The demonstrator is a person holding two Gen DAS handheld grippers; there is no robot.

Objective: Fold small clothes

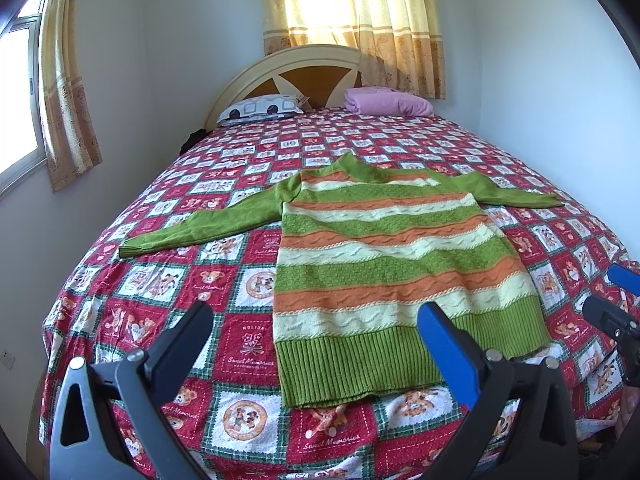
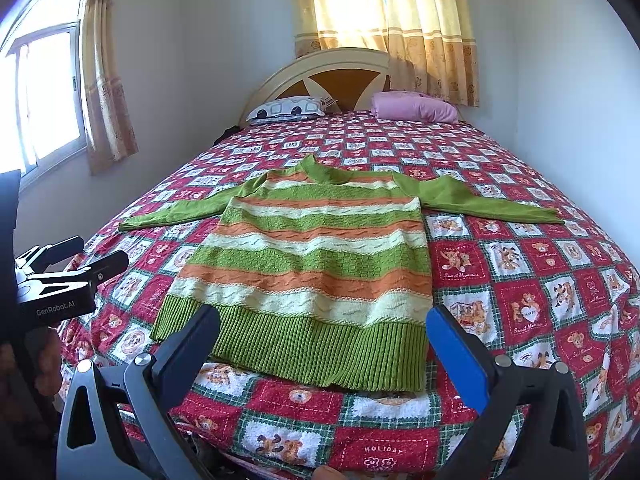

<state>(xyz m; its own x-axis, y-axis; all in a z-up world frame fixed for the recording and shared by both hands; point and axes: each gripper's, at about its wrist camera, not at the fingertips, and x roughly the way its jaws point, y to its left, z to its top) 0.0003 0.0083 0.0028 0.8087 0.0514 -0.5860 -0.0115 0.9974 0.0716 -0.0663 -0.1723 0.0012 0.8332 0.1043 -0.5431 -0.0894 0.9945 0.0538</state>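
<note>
Bedspread [image 1: 168,280] bare around sweater [image 1: 384,248]; pillow [image 1: 260,109], pink bundle [image 1: 388,102] far at headboard.

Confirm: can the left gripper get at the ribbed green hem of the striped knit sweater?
Probably yes. The left gripper is open, the ribbed green hem lies flat between its fingers, nothing on it.

Black-framed left tongs [image 1: 316,320] and right tongs [image 2: 324,324] carry blue pads, silver screws, "GenRobot.AI" lettering
</note>
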